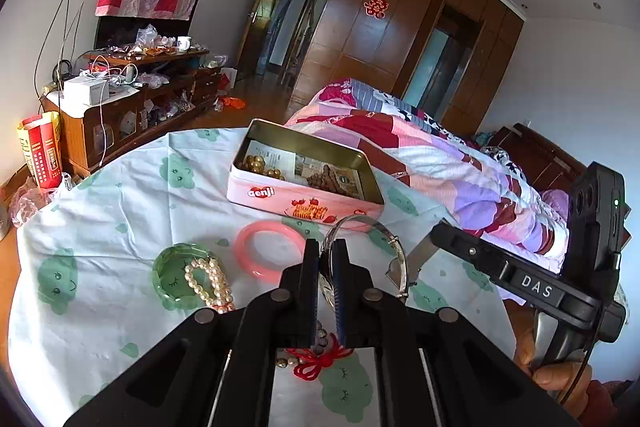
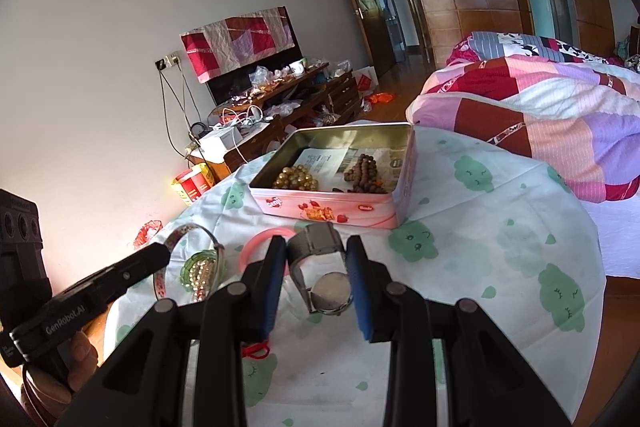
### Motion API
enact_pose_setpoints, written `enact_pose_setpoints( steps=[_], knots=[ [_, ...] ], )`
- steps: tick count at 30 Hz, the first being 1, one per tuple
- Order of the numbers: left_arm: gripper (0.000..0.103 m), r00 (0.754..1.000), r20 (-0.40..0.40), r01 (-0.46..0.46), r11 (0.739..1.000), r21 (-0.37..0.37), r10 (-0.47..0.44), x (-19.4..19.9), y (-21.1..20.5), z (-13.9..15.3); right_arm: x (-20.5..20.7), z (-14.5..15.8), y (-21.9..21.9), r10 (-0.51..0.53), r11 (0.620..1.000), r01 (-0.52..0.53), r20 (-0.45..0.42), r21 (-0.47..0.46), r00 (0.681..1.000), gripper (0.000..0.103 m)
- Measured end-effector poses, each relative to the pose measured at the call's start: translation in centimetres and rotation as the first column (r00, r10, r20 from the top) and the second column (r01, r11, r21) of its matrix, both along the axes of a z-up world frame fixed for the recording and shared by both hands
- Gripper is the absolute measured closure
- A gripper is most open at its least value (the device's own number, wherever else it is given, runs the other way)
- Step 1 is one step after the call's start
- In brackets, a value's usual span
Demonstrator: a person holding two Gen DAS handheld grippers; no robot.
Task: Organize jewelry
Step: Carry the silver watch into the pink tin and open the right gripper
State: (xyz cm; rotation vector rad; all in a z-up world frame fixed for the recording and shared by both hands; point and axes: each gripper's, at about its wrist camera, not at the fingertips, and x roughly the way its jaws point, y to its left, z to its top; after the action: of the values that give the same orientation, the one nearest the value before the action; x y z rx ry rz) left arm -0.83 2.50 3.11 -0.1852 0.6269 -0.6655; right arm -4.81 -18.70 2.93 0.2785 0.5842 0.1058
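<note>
One round surface [image 1: 120,307] fills most of my feed, draped in a white cloth printed with green cloud faces. Toward its far edge sits the largest piece on it, an open rectangular pink biscuit tin [image 1: 280,201] with a bare metal inside. A printed paper leaflet [image 2: 324,163] lies on the tin's floor, with a heap of gold round beads [image 1: 256,165] at its left end and a coiled string of brown wooden beads [image 2: 364,175] toward its right.

My left tongs [image 1: 326,247] are pinched fully together on the rim of a silver metal bangle [image 1: 376,223], which stands up from the tips, raised off the cloth in front of the tin. My right tongs [image 2: 317,242] are set narrow, and the pads appear to press both sides of the mesh band of a silver wristwatch [image 2: 332,293], its round face hanging toward me near the middle of the surface.

Just left of the left tongs a plain pink ring bangle [image 1: 240,247] lies flat. Further toward the left edge is a green faceted glass bangle [image 1: 168,267], with a white pearl bracelet [image 1: 216,283] draped across its right side. At the near edge, under the left tongs, lies a red knotted cord with small beads [image 1: 316,363].
</note>
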Motion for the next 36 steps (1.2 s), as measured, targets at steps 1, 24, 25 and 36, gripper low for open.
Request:
enact_pose_setpoints(
  steps=[1, 24, 25, 36],
  knots=[
    [0.098, 1.000, -0.003, 0.003, 1.000, 0.003, -0.003, 0.1, -0.1, -0.2, 0.1, -0.1, -0.1, -0.002, 1.000, 0.002, -0.002, -0.001, 1.000, 0.069],
    [0.098, 0.998, 0.037, -0.060, 0.998, 0.000, 0.060, 10.1, -4.9, 3.1, 9.6, 5.0, -4.3, -0.080, 0.995, 0.072, 0.126, 0.070, 0.989, 0.069],
    [0.098, 0.997, 0.038, -0.063, 0.998, 0.013, 0.062, 10.7, -5.3, 3.0, 10.3, 4.7, -4.4, -0.086, 0.994, 0.076, 0.123, 0.078, 0.989, 0.069],
    [0.098, 0.995, -0.032, -0.090, 0.985, 0.147, 0.096, 15.3, -9.2, -1.2, 15.8, -1.9, -5.1, -0.107, 0.991, 0.109, -0.021, 0.079, 0.994, 0.069]
  ],
)
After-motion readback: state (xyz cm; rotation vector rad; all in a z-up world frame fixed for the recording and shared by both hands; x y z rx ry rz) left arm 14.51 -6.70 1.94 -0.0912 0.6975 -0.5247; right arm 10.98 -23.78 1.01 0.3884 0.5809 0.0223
